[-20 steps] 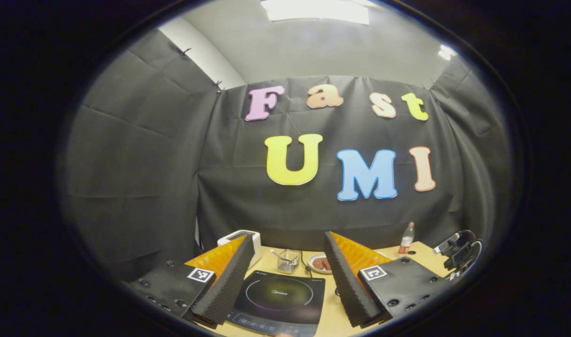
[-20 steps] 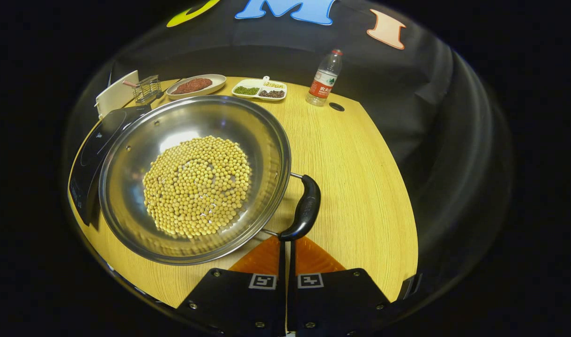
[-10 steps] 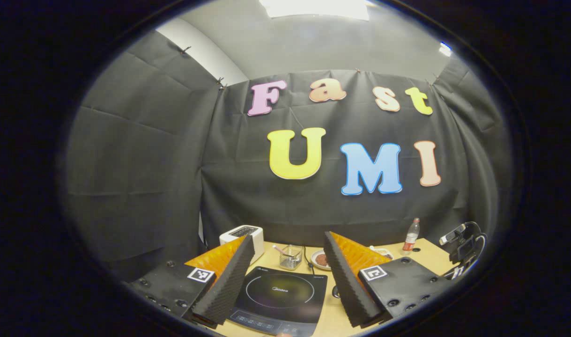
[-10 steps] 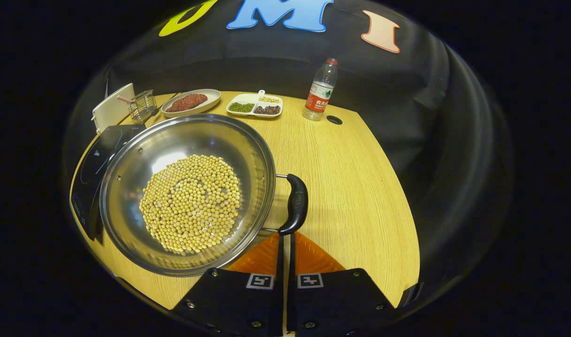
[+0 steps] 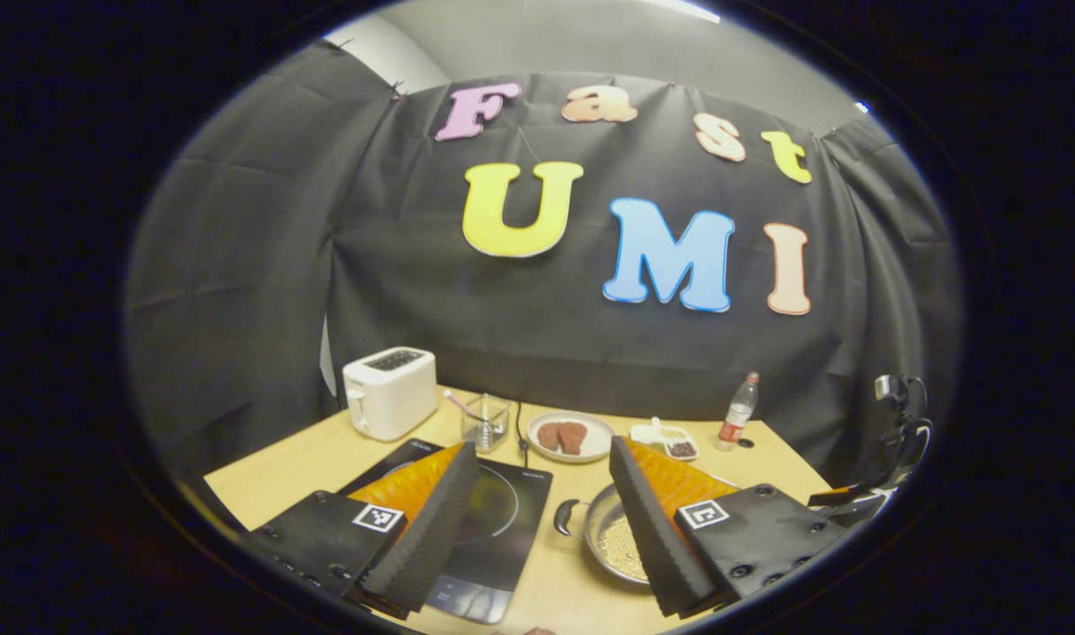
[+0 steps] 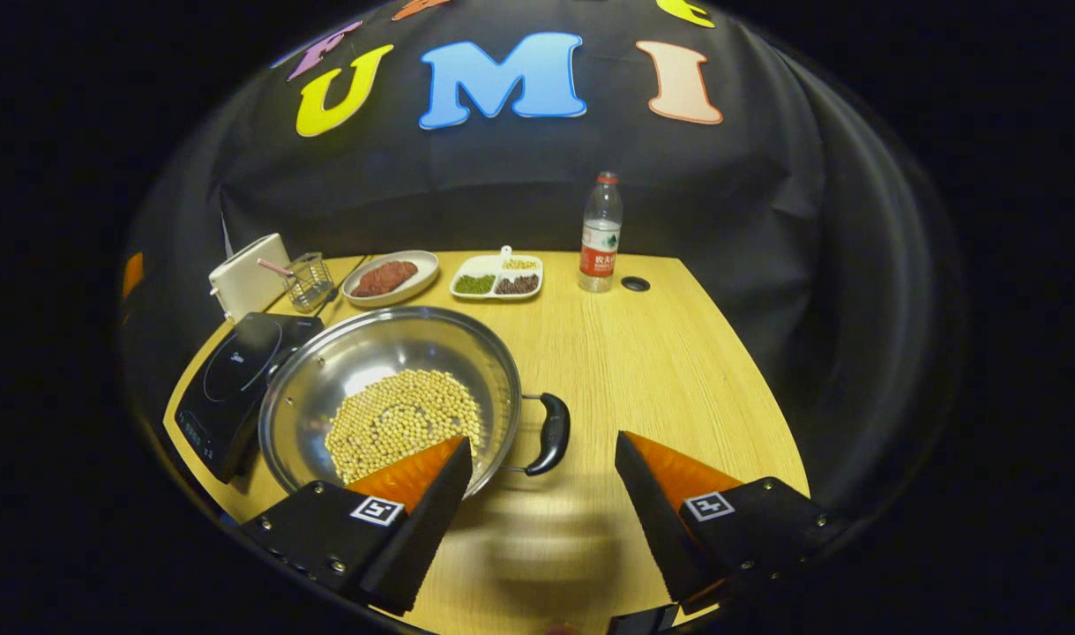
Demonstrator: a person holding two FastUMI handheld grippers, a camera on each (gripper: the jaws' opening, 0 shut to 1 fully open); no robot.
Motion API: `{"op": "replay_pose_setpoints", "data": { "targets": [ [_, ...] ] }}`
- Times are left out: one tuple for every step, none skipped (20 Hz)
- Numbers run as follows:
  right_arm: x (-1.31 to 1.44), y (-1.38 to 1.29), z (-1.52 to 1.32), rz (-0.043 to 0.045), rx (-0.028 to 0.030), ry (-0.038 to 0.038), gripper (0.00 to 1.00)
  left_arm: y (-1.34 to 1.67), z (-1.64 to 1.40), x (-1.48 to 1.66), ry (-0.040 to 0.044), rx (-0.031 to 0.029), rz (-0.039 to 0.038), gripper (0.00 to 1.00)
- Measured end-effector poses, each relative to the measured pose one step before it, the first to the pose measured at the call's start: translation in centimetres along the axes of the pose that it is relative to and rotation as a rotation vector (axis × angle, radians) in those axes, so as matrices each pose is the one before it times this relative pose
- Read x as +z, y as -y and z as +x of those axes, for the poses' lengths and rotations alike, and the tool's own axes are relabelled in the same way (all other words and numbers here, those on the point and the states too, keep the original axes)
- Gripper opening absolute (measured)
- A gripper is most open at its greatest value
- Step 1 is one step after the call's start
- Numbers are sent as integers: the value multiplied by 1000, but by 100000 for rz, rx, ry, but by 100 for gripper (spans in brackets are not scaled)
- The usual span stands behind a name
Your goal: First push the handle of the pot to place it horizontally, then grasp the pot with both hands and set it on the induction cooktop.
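- Your right tool is spread wide and grips nothing; it hovers over the desk just short of the pot, its left finger overlapping the pot's near rim in the right gripper view.
- The pot, holding yellow beans, sits on the desk with its black handle at 3 o'clock, touching neither finger.
- The induction cooktop lies at the pot's 9 o'clock, right beside it.
- At 12 o'clock past the pot: a plate of meat, a divided dish and a water bottle.
- A toaster and a wire holder stand at 10 o'clock.
- Your left tool is released too, held above the cooktop, with the pot at its 4 o'clock.
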State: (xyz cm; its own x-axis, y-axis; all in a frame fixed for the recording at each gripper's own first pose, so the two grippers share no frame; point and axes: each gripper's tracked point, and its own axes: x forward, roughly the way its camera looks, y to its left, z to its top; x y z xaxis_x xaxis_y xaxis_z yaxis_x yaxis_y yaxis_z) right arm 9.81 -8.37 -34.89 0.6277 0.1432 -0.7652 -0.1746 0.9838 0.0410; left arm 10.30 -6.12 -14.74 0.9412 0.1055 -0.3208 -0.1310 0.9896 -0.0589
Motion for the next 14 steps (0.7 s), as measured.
{"op": "replay_pose_setpoints", "data": {
  "targets": [
    [431,-175,113,-46,216,1194,99,417,782,-1030,-2947,-1105,720,100],
    [458,-458,49,588,1137,603,99,463,1055,-1131,-3092,-1097,1562,98],
    [165,-525,78,196,1345,35,100,279,918,-965,-2636,-1160,1932,100],
    [107,-293,251,-685,299,38,100,91,767,-725,-2638,-846,1822,95],
    [94,-83,361,-1367,-262,-50,100,151,986,-834,-2533,-1244,1240,95],
    [11,5,291,-1209,-835,-297,99,370,1252,-905,-2469,-1843,541,98],
    [-88,14,230,-248,-1332,-559,99,444,1198,-1015,-3543,-2292,513,98],
    [21,67,154,688,-1247,-284,100,236,1078,-642,-3144,-1827,900,98],
    [15,21,152,942,-923,-69,100,158,914,-996,-2376,-1299,1043,98],
    [-11,199,237,524,-1476,-352,100,137,967,-512,-2318,-1333,724,98],
    [-285,177,304,253,-1890,-738,99,98,1272,-526,-2784,-1287,642,98],
    [-121,323,241,385,-1602,-766,99,-2,933,-606,-2702,-757,453,98],
    [-165,291,285,347,-1557,-1023,99,12,1096,-642,-3114,-669,91,98],
    [-238,252,269,301,-1581,-1023,99,70,1060,-519,-2737,-1398,-199,98]
  ]
}}
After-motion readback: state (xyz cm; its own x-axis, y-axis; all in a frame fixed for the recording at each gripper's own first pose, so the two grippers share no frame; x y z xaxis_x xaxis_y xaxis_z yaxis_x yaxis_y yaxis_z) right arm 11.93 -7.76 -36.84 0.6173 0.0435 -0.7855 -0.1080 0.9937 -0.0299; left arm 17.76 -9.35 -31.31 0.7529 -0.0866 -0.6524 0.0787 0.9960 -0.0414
